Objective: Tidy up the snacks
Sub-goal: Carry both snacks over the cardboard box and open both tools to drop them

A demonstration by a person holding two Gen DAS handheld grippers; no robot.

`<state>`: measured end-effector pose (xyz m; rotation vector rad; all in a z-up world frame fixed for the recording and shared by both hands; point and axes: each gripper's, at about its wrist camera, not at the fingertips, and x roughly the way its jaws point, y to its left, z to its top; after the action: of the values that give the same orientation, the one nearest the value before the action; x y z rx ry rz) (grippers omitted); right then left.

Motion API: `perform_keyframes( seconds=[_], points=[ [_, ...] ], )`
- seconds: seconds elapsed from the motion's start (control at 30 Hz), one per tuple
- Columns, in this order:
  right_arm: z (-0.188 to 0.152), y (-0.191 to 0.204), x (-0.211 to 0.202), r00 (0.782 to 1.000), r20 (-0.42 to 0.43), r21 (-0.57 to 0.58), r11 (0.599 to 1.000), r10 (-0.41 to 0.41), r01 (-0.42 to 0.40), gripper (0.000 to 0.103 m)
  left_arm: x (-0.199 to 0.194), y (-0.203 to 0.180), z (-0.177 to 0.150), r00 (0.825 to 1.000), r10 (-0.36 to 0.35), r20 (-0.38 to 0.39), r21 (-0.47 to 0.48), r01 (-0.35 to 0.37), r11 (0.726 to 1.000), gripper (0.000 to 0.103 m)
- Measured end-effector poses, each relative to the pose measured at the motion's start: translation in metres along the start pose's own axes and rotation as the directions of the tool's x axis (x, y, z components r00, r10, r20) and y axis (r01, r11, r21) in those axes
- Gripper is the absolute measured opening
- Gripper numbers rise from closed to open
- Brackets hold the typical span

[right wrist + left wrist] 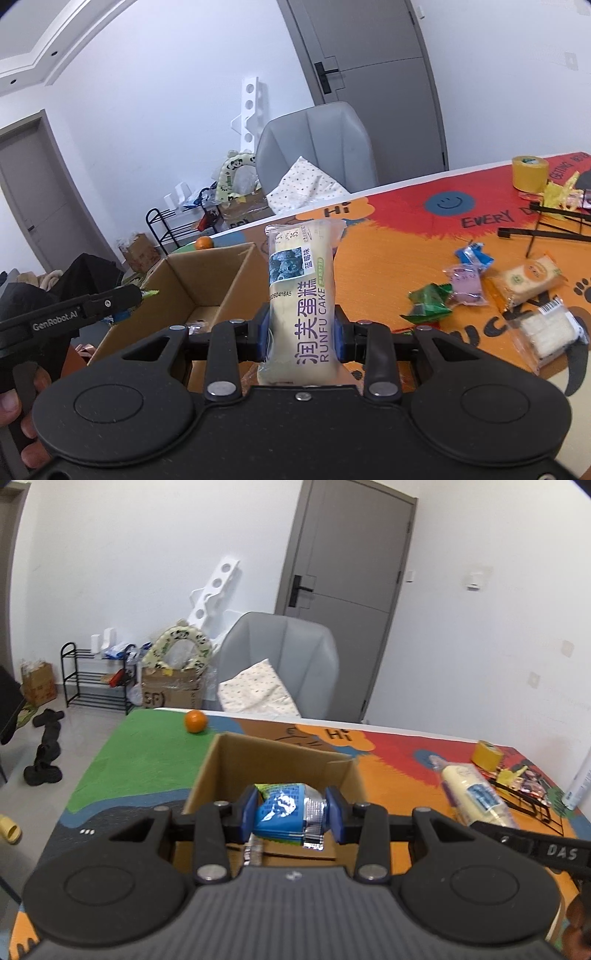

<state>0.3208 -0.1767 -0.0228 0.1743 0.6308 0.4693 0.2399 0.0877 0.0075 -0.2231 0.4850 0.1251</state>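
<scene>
My left gripper (291, 814) is shut on a blue and green snack packet (282, 812) and holds it over the open cardboard box (273, 755). My right gripper (302, 334) is shut on a long cream cake packet (301, 295) marked RUNFU CAKE, held upright beside the box (177, 280), to its right. The cake packet also shows in the left wrist view (476, 797). The left gripper shows at the left of the right wrist view (144, 294). Several loose snack packets (465, 284) lie on the colourful table mat (388, 251) to the right.
An orange (195, 721) sits on the mat behind the box. A yellow tape roll (529, 172) and a black wire rack (546, 221) stand at the far right. A grey chair (284, 661) with a cushion stands behind the table.
</scene>
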Motion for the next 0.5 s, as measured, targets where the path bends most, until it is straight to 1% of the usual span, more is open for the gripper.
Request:
perform_keyframes(
  seconds=[0.2,0.33,0.37,0.43,0.5],
  points=[
    [0.005,0.015,0.007,1.0,-0.006,-0.018,1.0,0.02,-0.02,0.031,0.002,0.02,-0.001,0.999,0.034,-0.018,-0.025,-0.034,0.999,0.039],
    [0.007,0.027,0.011,0.999,-0.009,-0.029,0.999,0.038,-0.038,0.031,0.003,0.027,-0.002,0.999,0.037,-0.04,-0.034,-0.039,0.999,0.039],
    [0.008,0.03,0.012,0.999,-0.011,-0.032,0.999,0.043,-0.043,0.031,0.003,0.028,-0.001,0.998,0.042,-0.037,-0.033,-0.044,0.998,0.042],
    [0.008,0.035,0.015,0.998,-0.016,-0.034,0.998,0.059,-0.059,0.031,0.001,0.031,0.0,0.998,0.06,-0.034,-0.035,-0.061,0.998,0.045],
    [0.009,0.041,0.019,0.997,-0.019,-0.033,0.996,0.078,-0.078,0.031,-0.003,0.035,0.001,0.998,0.056,-0.026,-0.051,-0.057,0.997,0.05]
  ],
)
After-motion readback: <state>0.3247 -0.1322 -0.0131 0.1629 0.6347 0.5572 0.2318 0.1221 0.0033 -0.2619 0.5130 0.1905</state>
